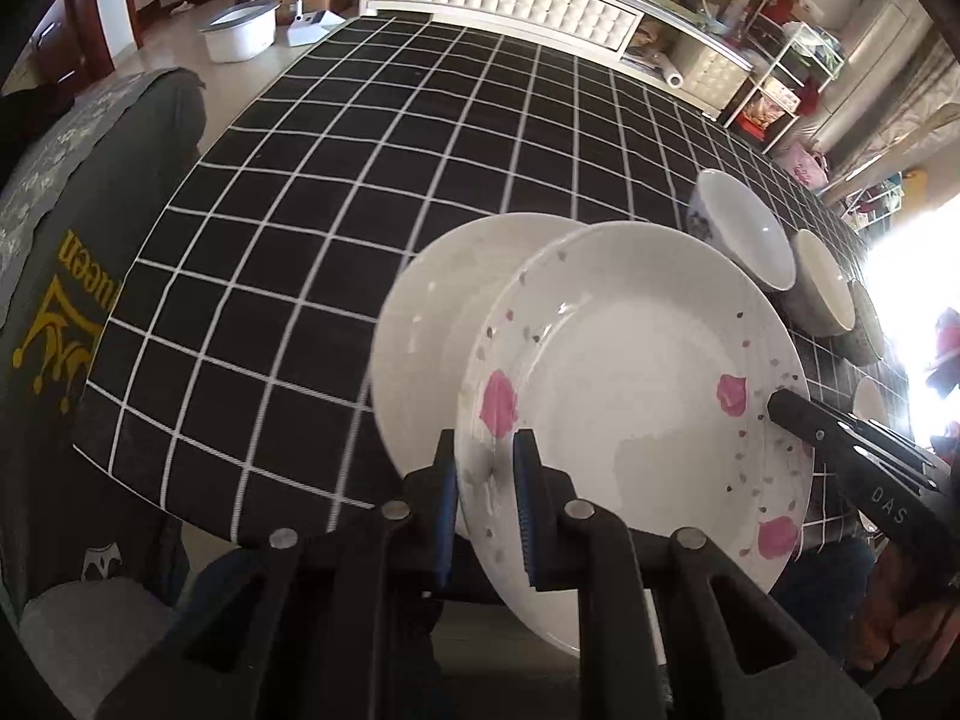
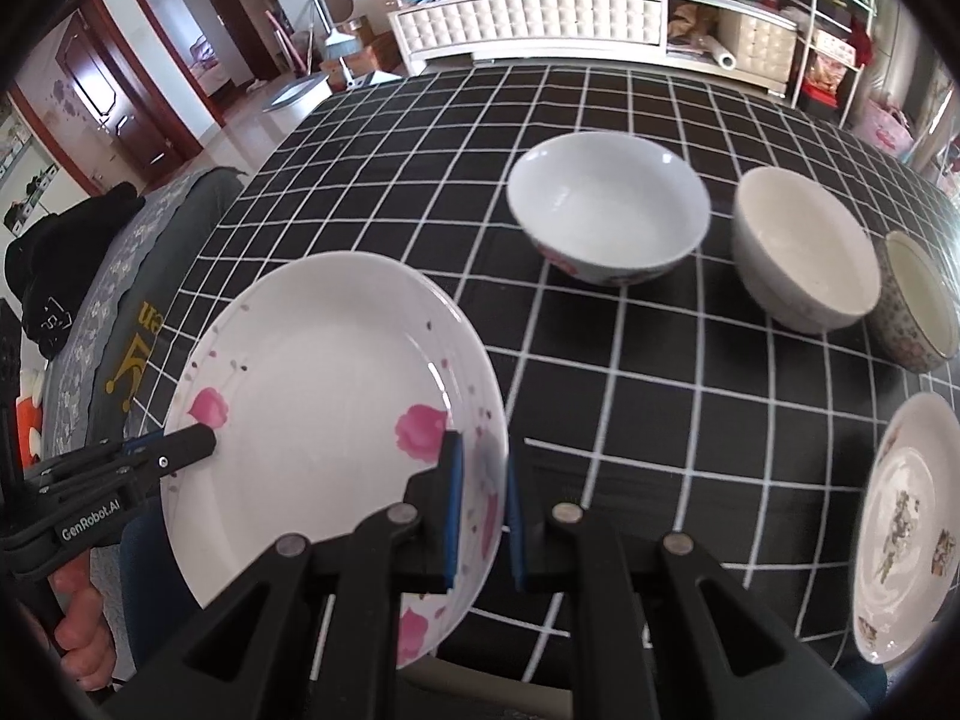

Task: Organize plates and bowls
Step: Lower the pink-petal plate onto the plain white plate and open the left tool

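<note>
From the left wrist, the left claw [image 1: 485,501] is clamped on the near rim of the pink-flowered plate [image 1: 636,396], held tilted above a plain white plate [image 1: 444,324] on the bench [image 1: 336,192]; the right claw pinches the rim at three o'clock. Glazed ceramic: stiff, slippery, chippable, so the rim is the sensible hold. From the right wrist, the right claw [image 2: 483,507] is closed on that plate's rim at five o'clock. Three bowls [image 2: 606,216] toward one o'clock sit empty; a patterned plate [image 2: 906,528] lies at three.
</note>
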`<control>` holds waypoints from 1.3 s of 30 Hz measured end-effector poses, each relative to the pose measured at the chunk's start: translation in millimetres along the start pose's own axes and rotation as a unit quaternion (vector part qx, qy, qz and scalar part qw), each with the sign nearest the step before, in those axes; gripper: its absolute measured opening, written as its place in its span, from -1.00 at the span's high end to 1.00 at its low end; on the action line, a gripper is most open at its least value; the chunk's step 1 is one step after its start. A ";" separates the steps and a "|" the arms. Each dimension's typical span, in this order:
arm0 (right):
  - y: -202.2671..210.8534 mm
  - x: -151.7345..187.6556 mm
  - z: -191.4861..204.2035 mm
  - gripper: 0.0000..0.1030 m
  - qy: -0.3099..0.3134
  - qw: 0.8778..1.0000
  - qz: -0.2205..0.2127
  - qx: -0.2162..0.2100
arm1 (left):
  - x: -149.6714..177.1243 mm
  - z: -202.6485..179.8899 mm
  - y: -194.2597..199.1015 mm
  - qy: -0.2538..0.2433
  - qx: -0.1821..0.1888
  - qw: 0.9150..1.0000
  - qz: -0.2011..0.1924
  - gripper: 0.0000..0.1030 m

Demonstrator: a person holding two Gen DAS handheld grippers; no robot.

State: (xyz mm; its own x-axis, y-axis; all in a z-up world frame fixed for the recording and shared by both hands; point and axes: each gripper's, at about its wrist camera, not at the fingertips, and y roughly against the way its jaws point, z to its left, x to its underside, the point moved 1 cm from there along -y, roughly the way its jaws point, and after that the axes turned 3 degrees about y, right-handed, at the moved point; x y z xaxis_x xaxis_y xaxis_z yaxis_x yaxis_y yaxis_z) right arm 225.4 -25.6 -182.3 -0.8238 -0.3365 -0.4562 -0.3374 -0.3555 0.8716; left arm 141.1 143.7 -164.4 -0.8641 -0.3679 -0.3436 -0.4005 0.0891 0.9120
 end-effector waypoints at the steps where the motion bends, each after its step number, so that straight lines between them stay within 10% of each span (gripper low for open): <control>1: -2.6 -1.1 2.1 0.68 0.002 1.000 0.002 0.000 | -0.3 2.0 -0.4 0.002 -0.001 1.000 0.001 0.71; 39: -43.0 -21.1 20.6 0.67 0.032 0.999 0.030 0.031 | -25.7 30.2 -32.5 0.020 -0.021 1.000 0.003 0.71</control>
State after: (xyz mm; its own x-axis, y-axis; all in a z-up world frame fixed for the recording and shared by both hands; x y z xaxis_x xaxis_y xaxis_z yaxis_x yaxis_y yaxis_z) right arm 247.9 14.8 -206.4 -0.8134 -0.4105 -0.4122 -0.3183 -0.2789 0.9060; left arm 167.1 178.2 -192.1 -0.8531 -0.4052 -0.3286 -0.3810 0.0535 0.9230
